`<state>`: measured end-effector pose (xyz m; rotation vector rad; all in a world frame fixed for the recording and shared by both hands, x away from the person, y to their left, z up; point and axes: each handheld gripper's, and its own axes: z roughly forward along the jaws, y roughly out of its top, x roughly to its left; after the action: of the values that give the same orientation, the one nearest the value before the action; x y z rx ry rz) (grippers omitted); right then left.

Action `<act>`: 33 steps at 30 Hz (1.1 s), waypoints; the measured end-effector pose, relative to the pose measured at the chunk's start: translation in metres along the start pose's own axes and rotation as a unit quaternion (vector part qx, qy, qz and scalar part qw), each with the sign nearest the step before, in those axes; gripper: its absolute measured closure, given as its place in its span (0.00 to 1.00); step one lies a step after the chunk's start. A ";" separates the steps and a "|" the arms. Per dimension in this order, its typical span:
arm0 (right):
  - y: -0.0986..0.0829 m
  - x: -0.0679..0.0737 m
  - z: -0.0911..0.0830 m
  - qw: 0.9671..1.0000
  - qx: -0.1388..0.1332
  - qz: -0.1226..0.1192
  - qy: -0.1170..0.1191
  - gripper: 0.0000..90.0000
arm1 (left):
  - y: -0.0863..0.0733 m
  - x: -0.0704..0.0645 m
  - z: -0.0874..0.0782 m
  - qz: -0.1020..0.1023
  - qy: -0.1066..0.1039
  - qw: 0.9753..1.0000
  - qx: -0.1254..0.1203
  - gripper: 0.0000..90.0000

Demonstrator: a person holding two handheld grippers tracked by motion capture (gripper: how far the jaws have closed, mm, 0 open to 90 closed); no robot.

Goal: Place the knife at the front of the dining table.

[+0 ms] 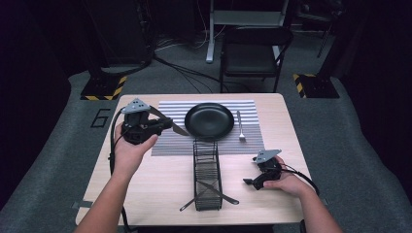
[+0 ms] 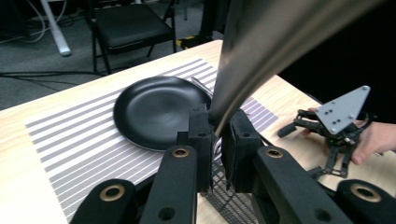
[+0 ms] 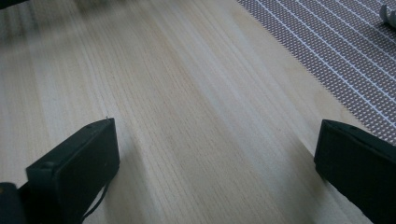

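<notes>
My left gripper (image 1: 166,124) is raised over the left part of the striped placemat (image 1: 167,143), shut on a metal knife (image 1: 179,129). In the left gripper view the knife (image 2: 261,46) rises from between the closed jaws toward the top right. A black plate (image 1: 209,120) lies on the placemat, with a fork (image 1: 240,127) to its right. The plate (image 2: 159,109) lies just beyond the left jaws. My right gripper (image 1: 251,183) rests low on the table at the right, open. Its jaws (image 3: 217,163) stand wide apart over bare wood, nothing between them.
A black wire rack (image 1: 207,174) stands in the middle of the wooden table (image 1: 145,194), with two utensils (image 1: 224,195) crossed at its near end. A black folding chair (image 1: 252,53) stands beyond the far edge. The right gripper (image 2: 336,126) shows in the left gripper view.
</notes>
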<state>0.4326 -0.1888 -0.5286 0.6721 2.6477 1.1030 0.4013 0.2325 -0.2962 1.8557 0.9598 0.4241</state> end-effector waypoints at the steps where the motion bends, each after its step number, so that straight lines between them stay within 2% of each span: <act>1: 0.000 0.000 0.000 1.000 0.000 0.000 0.000 0.00 | 0.000 0.002 -0.001 -0.001 0.003 1.000 0.002 0.92; 7: 0.000 0.000 0.000 1.000 0.000 0.000 0.000 0.00 | -0.008 0.014 0.004 -0.018 0.018 1.000 -0.003 0.92; 12: 0.000 0.000 0.000 1.000 0.000 0.000 0.000 0.00 | -0.016 0.023 0.011 -0.019 0.033 0.999 -0.005 0.92; 23: 0.000 0.000 0.000 1.000 0.000 0.000 0.000 0.00 | -0.035 0.038 0.029 -0.027 0.046 0.999 0.001 0.92; 33: 0.000 0.000 0.000 1.000 0.001 -0.004 0.001 0.00 | -0.054 0.055 0.045 -0.046 0.067 0.997 0.011 0.92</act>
<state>0.4329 -0.1892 -0.5286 0.6621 2.6511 1.0987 0.4419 0.2596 -0.3713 1.8123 1.1406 0.4891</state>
